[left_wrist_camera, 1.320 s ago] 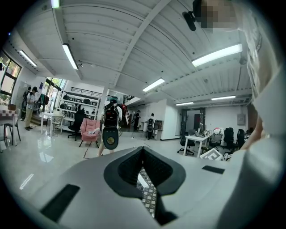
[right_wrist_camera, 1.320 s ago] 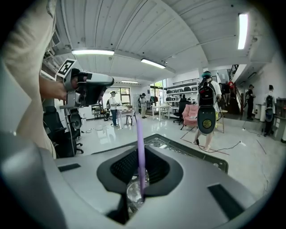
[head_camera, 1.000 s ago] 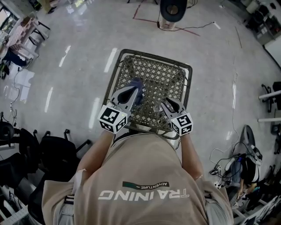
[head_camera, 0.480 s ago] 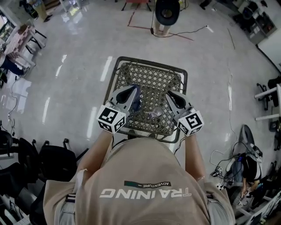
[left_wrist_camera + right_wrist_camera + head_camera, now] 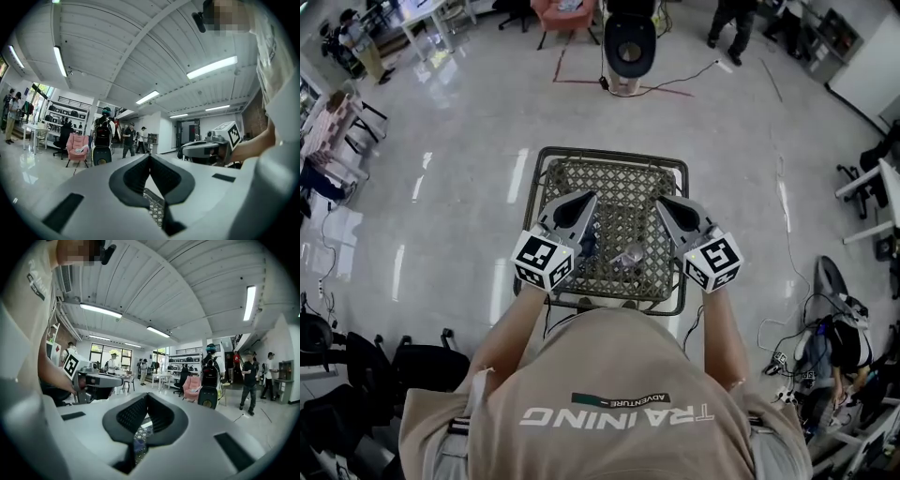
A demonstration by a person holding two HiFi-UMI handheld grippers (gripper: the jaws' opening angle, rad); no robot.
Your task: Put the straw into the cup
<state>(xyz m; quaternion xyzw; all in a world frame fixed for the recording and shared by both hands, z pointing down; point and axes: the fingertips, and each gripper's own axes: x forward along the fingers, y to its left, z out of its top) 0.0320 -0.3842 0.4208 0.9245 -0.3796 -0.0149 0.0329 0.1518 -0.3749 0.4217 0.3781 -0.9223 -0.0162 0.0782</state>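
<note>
Woven desk point(image 5: 609, 154): we hold left claw point(image 5: 587, 197) clenched, empty; right claw point(image 5: 662, 201) just snapped closed on nothing; both level above desk, likely resting

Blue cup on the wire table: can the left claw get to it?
Probably yes. The dark blue cup sits on the metal lattice table just below the left claw, with nothing between. The claw is shut, so it must open first.

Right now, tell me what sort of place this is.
Probably an open workshop or lab hall: a wide glossy floor with dark chairs pushed to the edge, storage shelves along a wall, and strip lights on a ribbed ceiling.
</note>
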